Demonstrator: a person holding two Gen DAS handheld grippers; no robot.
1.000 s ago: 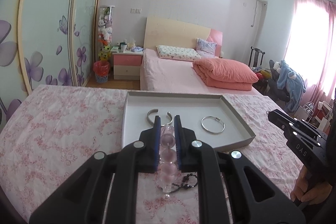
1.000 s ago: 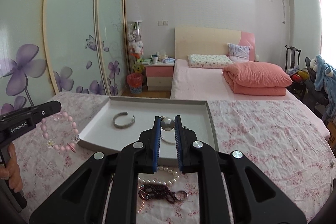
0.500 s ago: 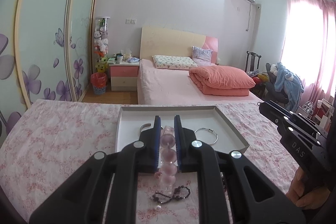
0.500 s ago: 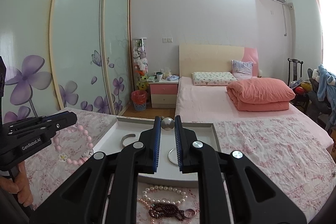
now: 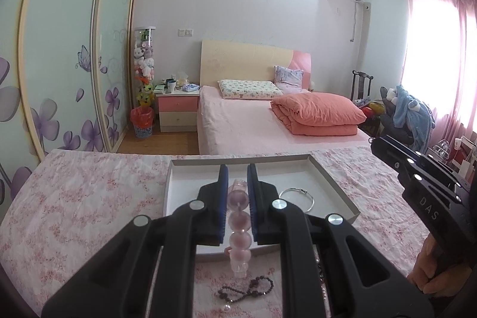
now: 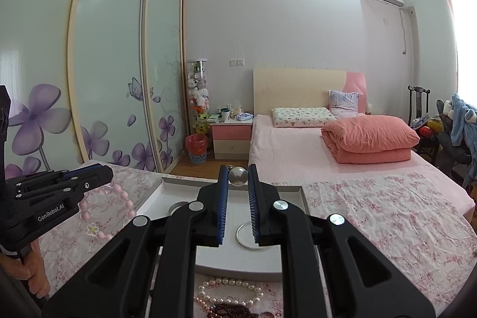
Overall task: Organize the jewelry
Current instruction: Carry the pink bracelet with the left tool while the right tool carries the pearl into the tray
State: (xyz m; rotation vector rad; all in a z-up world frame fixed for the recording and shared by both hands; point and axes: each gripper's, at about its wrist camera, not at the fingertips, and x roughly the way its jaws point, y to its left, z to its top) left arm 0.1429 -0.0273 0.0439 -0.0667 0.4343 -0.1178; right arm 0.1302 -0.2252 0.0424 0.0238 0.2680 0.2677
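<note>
Two claw bodies read "GenRobot.AI" (image 6: pixel 50 213) and "DAS" (image 5: pixel 429 209).

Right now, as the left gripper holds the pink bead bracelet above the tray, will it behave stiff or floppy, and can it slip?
Probably floppy: the pink bead bracelet hangs in a loose loop below the left gripper. Slipping seems possible, since the beads look round and glossy between the pads. Over the tray it will likely swing when moved, because most of it dangles freely.
</note>
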